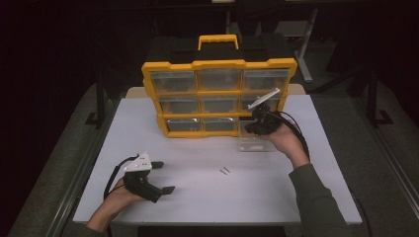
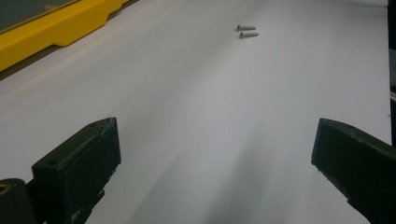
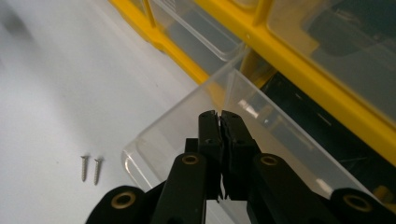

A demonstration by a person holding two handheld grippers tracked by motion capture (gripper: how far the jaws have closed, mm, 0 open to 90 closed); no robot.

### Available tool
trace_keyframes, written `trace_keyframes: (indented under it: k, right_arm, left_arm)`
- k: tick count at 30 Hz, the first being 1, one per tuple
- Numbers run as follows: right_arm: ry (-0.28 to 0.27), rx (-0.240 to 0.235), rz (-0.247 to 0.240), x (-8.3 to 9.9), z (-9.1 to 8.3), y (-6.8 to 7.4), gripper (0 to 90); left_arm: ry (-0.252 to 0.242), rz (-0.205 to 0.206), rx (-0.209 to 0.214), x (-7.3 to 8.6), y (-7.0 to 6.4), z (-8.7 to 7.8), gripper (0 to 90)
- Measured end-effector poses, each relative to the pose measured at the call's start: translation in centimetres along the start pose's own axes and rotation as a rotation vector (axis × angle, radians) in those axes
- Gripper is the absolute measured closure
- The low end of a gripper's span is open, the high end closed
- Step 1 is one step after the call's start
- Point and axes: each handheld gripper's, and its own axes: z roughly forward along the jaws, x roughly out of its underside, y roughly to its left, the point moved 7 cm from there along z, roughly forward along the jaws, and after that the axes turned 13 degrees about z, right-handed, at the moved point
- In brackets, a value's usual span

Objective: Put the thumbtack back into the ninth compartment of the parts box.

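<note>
A yellow organizer (image 1: 219, 64) with clear drawers stands at the back of the white table (image 1: 197, 197). One clear drawer (image 1: 255, 143) is out of its bottom right slot and rests on the table in front of it. My right gripper (image 1: 247, 130) hangs over this drawer (image 3: 285, 140), and the right gripper (image 3: 219, 116) is shut with nothing visible between the jaws. Two small screws (image 1: 225, 170) lie side by side mid-table. My left gripper (image 1: 164, 177) rests low at the front left, wide open and empty, facing the screws (image 2: 246, 31) from well short of them.
The organizer's yellow base (image 2: 46, 32) runs along the far left of the left gripper view. The empty dark slot (image 3: 317, 135) lies behind the pulled-out drawer. Bare table surface surrounds the screws (image 3: 90, 169). The table's edges drop to a dark floor.
</note>
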Motion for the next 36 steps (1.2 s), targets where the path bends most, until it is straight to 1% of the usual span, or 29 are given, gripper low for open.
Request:
trace_keyframes:
  k: [3, 4, 6, 10, 11, 12, 16, 19, 22, 28, 29, 30, 33, 35, 36]
  right_arm:
    - [0.004, -0.001, 0.007, 0.1, 0.1, -0.1, 85.0]
    - [0.002, -0.001, 0.011, 0.0, 0.1, -0.1, 83.2]
    - [-0.004, -0.002, 0.013, 0.0, 0.0, -0.2, 82.3]
    - [-0.011, -0.003, 0.014, 0.0, -0.2, -0.2, 85.1]
    - [-0.011, -0.008, 0.016, 0.0, -0.4, -0.1, 87.6]
    - [-0.012, -0.009, 0.02, 0.0, -0.5, -0.1, 88.1]
    - [-0.02, -0.012, 0.015, 0.0, -0.7, 0.1, 88.5]
    - [-0.021, -0.02, 0.022, 0.0, -0.9, 0.2, 88.5]
    - [-0.032, -0.038, 0.017, 0.0, -1.2, 0.5, 88.5]
    - [-0.052, -0.08, 0.011, 0.0, -1.8, 1.6, 88.4]
    - [-0.052, -0.08, 0.011, 0.0, -1.8, 1.6, 88.4]
    - [-0.055, -0.09, 0.003, 0.1, -1.9, 2.0, 88.4]
    - [-0.059, -0.106, 0.001, 0.2, -2.1, 2.6, 88.5]
    - [-0.061, -0.109, -0.005, 0.2, -2.2, 2.7, 88.5]
    - [-0.06, -0.114, -0.006, 0.4, -2.3, 3.1, 88.5]
  left_arm:
    - [0.002, 0.001, 0.002, 0.0, 0.0, 0.0, 1.3]
    - [0.002, 0.001, 0.001, 0.0, 0.0, 0.0, 1.2]
    - [0.0, 0.0, 0.001, 0.0, 0.0, 0.0, 1.3]
    - [0.002, 0.001, 0.002, 0.0, 0.0, 0.0, 1.3]
    - [0.002, 0.001, 0.002, 0.0, 0.0, 0.0, 1.3]
    - [0.001, 0.0, 0.001, 0.0, 0.0, 0.0, 1.3]
    - [0.002, -0.001, 0.002, 0.0, 0.0, 0.0, 1.3]
    - [0.002, 0.0, 0.002, 0.0, 0.0, 0.0, 1.3]
    - [0.002, -0.002, 0.004, 0.0, 0.0, 0.0, 1.3]
    - [0.003, -0.002, 0.006, 0.0, -0.1, 0.1, 1.3]
    - [0.003, -0.002, 0.006, 0.0, -0.1, 0.1, 1.3]
    - [0.003, -0.002, 0.007, 0.0, -0.1, 0.1, 1.3]
    - [0.002, -0.002, 0.006, 0.0, 0.0, 0.1, 1.3]
    - [0.002, -0.002, 0.006, 0.0, 0.0, 0.1, 1.3]
    - [0.003, -0.002, 0.006, 0.0, 0.0, 0.1, 1.3]
